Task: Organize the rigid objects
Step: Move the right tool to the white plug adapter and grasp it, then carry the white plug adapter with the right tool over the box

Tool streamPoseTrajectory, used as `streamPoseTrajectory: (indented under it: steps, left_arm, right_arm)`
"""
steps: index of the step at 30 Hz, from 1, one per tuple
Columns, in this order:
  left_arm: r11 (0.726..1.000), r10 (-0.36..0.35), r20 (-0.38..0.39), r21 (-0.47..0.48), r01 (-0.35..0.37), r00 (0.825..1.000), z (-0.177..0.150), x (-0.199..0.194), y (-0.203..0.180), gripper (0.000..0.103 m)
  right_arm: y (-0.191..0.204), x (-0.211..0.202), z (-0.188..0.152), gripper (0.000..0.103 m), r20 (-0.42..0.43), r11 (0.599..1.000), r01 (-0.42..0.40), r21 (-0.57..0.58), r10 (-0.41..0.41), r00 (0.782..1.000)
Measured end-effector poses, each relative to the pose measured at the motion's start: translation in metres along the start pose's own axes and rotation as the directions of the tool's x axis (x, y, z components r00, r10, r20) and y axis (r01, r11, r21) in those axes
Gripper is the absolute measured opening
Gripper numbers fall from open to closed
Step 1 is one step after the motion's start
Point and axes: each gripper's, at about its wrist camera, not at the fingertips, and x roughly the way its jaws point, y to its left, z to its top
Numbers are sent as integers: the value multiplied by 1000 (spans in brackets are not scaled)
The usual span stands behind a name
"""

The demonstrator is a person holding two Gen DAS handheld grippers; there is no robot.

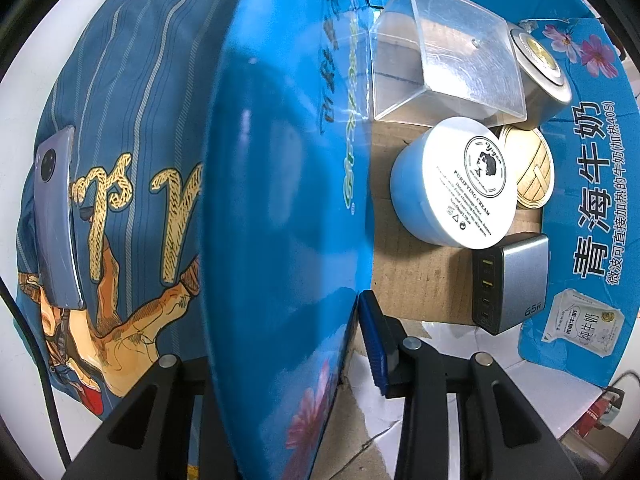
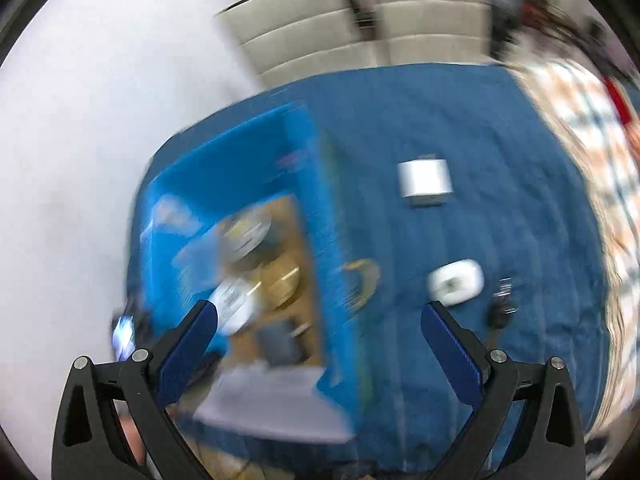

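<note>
Five rigid items lie inside the blue carton point(image 1: 592, 184) in the left wrist view: a clear plastic box point(image 1: 448, 60), a metal tin point(image 1: 548, 80) behind it, a white cream jar point(image 1: 452, 184), a bamboo steamer point(image 1: 532, 172) and a grey charger point(image 1: 512, 280), grouped on the cardboard floor at the far side. The left hand-held gripper point(image 1: 280, 344) is closed on the carton's near wall point(image 1: 280, 160), one finger outside and one inside, apparently to steady the carton while it is filled. A phone point(image 1: 56, 216) rests outside on the printed blue cloth point(image 1: 132, 80).

Right wrist view, blurred: the right hand-held gripper point(image 2: 320, 320) is spread wide and carries nothing, hovering above the carton's edge and the cloth-covered tabletop. Outside the carton lie a white block point(image 2: 426, 182), a white earbud-type case point(image 2: 456, 282) and a small dark item point(image 2: 502, 306), too smeared to identify. These appear to be the pieces not yet stowed, with the case nearest the fingers.
</note>
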Motion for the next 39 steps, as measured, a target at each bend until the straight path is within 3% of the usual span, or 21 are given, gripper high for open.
streamPoseTrajectory:
  steps: [5, 7, 14, 15, 16, 17, 18, 20, 24, 29, 34, 39]
  left_arm:
    - [1000, 0, 4, 8, 0, 1000, -2, -1, -1, 34]
    - [1000, 1, 6, 11, -1, 1000, -2, -1, -2, 34]
    - [1000, 2, 5, 15, -2, 1000, -3, -1, -3, 34]
    - [1000, 1, 5, 19, -2, 1000, -3, -1, -4, 34]
    - [1000, 1, 4, 21, -1, 1000, -3, -1, -4, 34]
    - [1000, 2, 3, 21, -2, 1000, -3, -2, -4, 34]
    - [1000, 3, 2, 24, -3, 1000, -3, -2, -5, 34]
    - [1000, 4, -1, 27, -4, 1000, -1, -2, -6, 34]
    - [1000, 6, -5, 30, -6, 1000, 1, -3, -8, 34]
    - [999, 5, -7, 31, -5, 1000, 4, -3, -8, 34]
    - [999, 5, -2, 37, -5, 1000, 4, -3, -8, 34]
    - [999, 1, 6, 38, -2, 1000, 3, -6, -10, 32]
  right_arm:
    - [-64, 42, 55, 103, -57, 977, 155, 144, -148, 987]
    - [-81, 67, 74, 103, -95, 972, 160, 173, -145, 985]
    - [-97, 141, 121, 101, -103, 971, 125, 205, -105, 989]
    - [-98, 154, 125, 94, -119, 969, 137, 206, -114, 986]
    - [-99, 164, 127, 76, -138, 967, 143, 212, -115, 984]
    - [-102, 178, 130, 65, -172, 963, 144, 227, -106, 979]
    - [-104, 187, 130, 60, -203, 960, 156, 233, -108, 973]
    - [-106, 197, 130, 59, -211, 957, 159, 241, -108, 971]
    - [-93, 193, 128, 57, -176, 966, 195, 170, -165, 970]
    - [-88, 175, 117, 57, -153, 969, 172, 180, -145, 978]
    - [-77, 124, 107, 57, -99, 978, 83, 192, -65, 993]
    - [-49, 57, 87, 57, -44, 993, -19, 117, 24, 999]
